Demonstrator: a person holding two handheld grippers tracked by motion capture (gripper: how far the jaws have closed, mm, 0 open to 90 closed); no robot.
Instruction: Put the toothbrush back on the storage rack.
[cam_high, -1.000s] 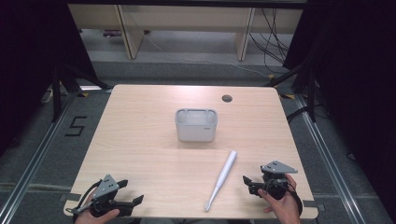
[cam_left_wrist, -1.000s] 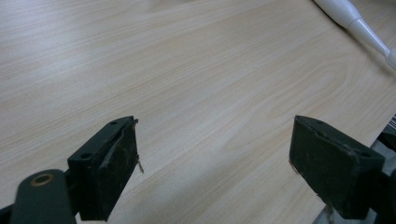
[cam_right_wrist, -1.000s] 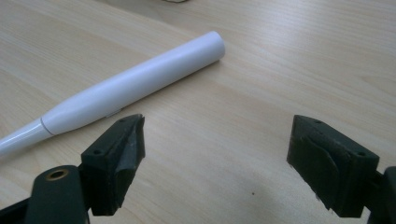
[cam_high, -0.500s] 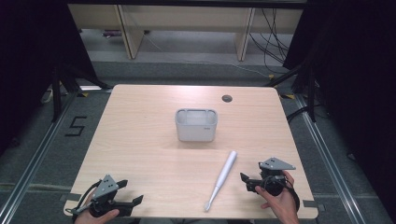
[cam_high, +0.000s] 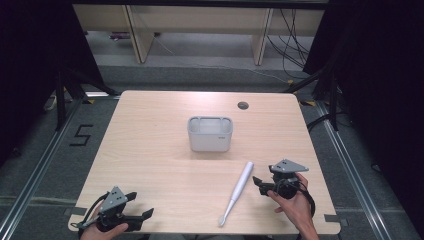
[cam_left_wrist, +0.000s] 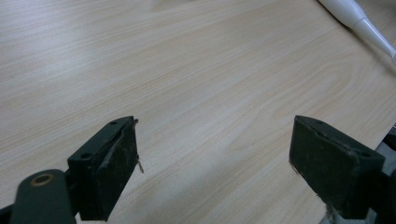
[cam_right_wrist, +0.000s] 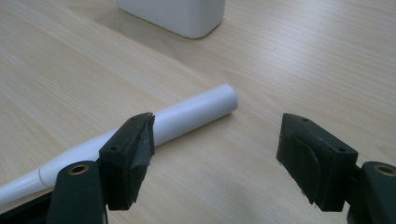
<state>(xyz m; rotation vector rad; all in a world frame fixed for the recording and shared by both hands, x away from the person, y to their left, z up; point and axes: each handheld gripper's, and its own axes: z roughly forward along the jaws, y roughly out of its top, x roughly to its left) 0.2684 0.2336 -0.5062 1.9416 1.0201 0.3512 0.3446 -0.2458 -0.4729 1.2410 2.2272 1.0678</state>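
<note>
A white electric toothbrush (cam_high: 238, 190) lies flat on the wooden table (cam_high: 150, 150), its head toward the front edge. Its thick handle end (cam_right_wrist: 196, 111) sits just beyond my right gripper (cam_right_wrist: 215, 144), whose jaws stand open with nothing between them. In the high view the right gripper (cam_high: 260, 183) is close to the toothbrush's right side. A white rectangular holder (cam_high: 210, 133) stands at the table's middle, seen also as a white box (cam_right_wrist: 175, 14). My left gripper (cam_high: 142, 215) is open at the front left corner, over bare wood (cam_left_wrist: 215, 149); the toothbrush neck (cam_left_wrist: 359, 18) shows far off.
A small round cable hole (cam_high: 243, 105) lies at the table's back right. Wooden shelving and cables stand beyond the far edge. The floor at left bears a "5" marking (cam_high: 80, 135).
My right gripper has moved left and a little forward, closer to the toothbrush handle. The left gripper has stayed put.
</note>
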